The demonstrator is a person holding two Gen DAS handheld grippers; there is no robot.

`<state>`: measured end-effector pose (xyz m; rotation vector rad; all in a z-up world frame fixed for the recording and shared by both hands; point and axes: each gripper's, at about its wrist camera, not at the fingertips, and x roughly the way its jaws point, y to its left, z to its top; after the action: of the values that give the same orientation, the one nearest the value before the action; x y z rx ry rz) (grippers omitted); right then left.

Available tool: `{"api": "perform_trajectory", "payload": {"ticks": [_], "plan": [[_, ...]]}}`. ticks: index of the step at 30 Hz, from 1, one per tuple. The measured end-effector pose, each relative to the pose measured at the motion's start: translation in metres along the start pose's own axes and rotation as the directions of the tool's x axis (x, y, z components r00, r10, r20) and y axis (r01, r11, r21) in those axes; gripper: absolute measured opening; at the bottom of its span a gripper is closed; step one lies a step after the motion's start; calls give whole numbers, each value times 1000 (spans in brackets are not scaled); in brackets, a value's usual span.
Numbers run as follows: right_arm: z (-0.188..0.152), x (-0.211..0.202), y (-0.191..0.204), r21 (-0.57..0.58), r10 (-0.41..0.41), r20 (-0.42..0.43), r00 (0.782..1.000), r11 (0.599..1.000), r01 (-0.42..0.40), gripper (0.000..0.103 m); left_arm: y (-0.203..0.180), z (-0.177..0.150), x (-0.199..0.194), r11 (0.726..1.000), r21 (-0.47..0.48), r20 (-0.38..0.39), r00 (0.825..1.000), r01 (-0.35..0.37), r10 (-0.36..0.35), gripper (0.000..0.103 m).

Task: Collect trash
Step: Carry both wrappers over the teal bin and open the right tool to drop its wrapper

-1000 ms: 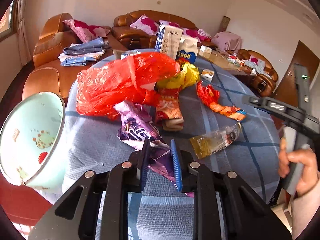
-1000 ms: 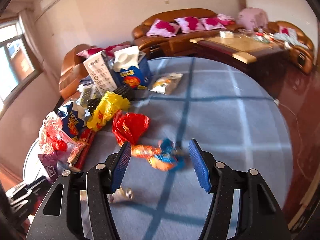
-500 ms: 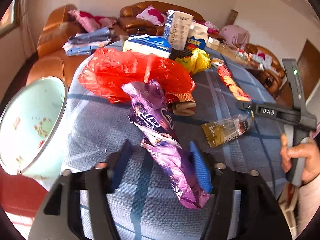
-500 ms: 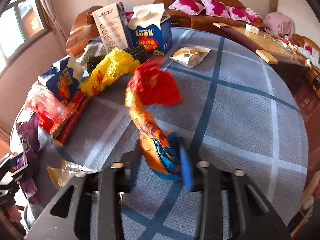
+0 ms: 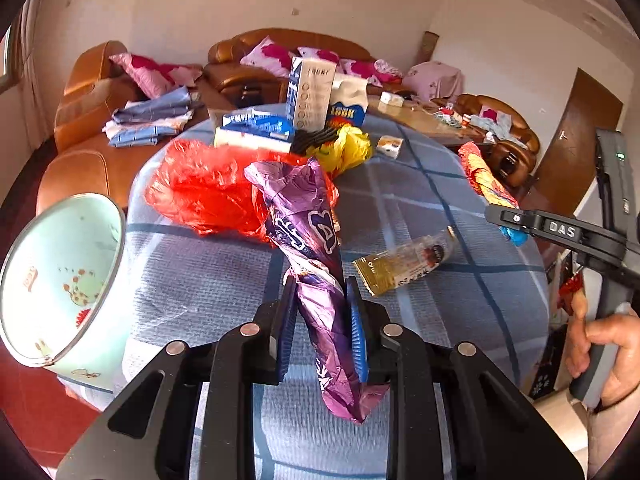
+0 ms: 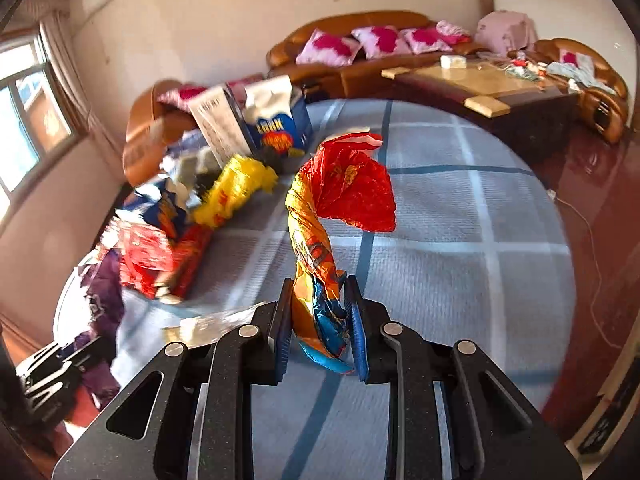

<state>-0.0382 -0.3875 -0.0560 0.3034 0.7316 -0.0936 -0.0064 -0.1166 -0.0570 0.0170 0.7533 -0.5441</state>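
Your left gripper (image 5: 320, 312) has just been closing and its blue pads (image 5: 357, 332) now pinch the purple wrapper (image 5: 308, 232) at its lower part; the wrapper's tail hangs below the pads and the rest rises crumpled above them, lifted over the tablecloth (image 5: 420, 200). Your right gripper (image 6: 318, 312) has also been closing and clamps the orange and blue end of the twisted snack bag (image 6: 320, 240), whose red upper end flares out above the fingers, clear of the cloth.

Just beyond the purple wrapper lies the red plastic bag (image 5: 200, 192), and behind that the yellow bag (image 5: 348, 148), a flat blue package (image 5: 256, 128) and two upright cartons (image 5: 316, 92). To the right of your left fingers a clear wrapper with a gold end (image 5: 404, 264) lies flat on the cloth.

The pale green bin (image 5: 60, 280) stands off the table's left edge, its mouth tilted toward the table. In the right wrist view the litter is heaped on the left, while the cloth ahead and to the right runs bare to the table's round edge, with dark red floor (image 6: 592, 200) past it. Your right hand (image 5: 608, 344) grips its handle at the table's right edge.
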Motion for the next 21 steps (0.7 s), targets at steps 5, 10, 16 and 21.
{"api": "perform_trajectory", "payload": {"ticks": [5,10,16,21], "plan": [[-16,-26,27,-23,38,37,999,999,-37,26,9,3,-23,999,-12,51,998,-42,43,24],[-26,-45,60,-43,104,52,993,994,-102,26,24,9,-41,995,-47,81,992,-90,93,24],[-35,-51,101,-70,180,46,983,982,-176,26,42,11,-63,986,-75,108,982,-148,155,24],[-39,-52,135,-103,226,37,973,970,-222,26,59,10,-79,976,-100,127,971,-192,204,24]]}}
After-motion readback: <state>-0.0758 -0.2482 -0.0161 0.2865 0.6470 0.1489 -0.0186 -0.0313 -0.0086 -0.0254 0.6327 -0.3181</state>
